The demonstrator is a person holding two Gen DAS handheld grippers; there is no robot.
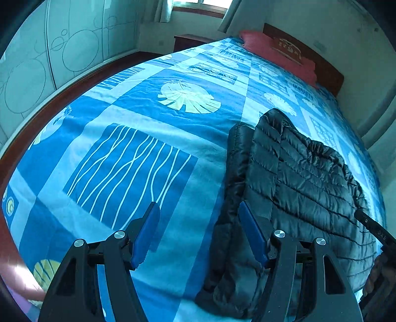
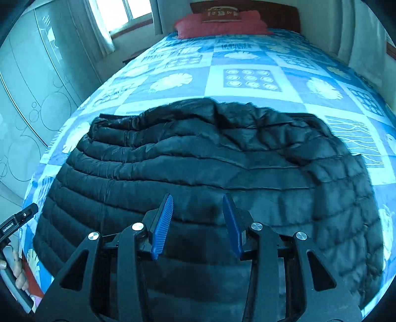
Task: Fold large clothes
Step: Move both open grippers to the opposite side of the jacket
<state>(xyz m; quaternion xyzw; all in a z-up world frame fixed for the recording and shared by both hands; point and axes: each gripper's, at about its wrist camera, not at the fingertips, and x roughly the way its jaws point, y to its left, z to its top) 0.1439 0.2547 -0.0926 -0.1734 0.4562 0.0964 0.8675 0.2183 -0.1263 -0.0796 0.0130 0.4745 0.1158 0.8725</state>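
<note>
Right wrist view: right gripper [image 2: 196, 225] hovers spread-fingered over black puffer jacket [image 2: 222, 168]; left gripper [image 1: 198, 231] likewise gapes beside it.

Cut-off and unreadable parts

The jacket [image 1: 304, 178] runs under the left gripper [image 1: 198, 230] and off the bottom edge; in the right view its near hem hides behind the right gripper [image 2: 198, 223]. The emblem on the headboard [image 2: 222, 11] is too blurred to read. The window [image 2: 123, 12] is cropped at the top.
</note>
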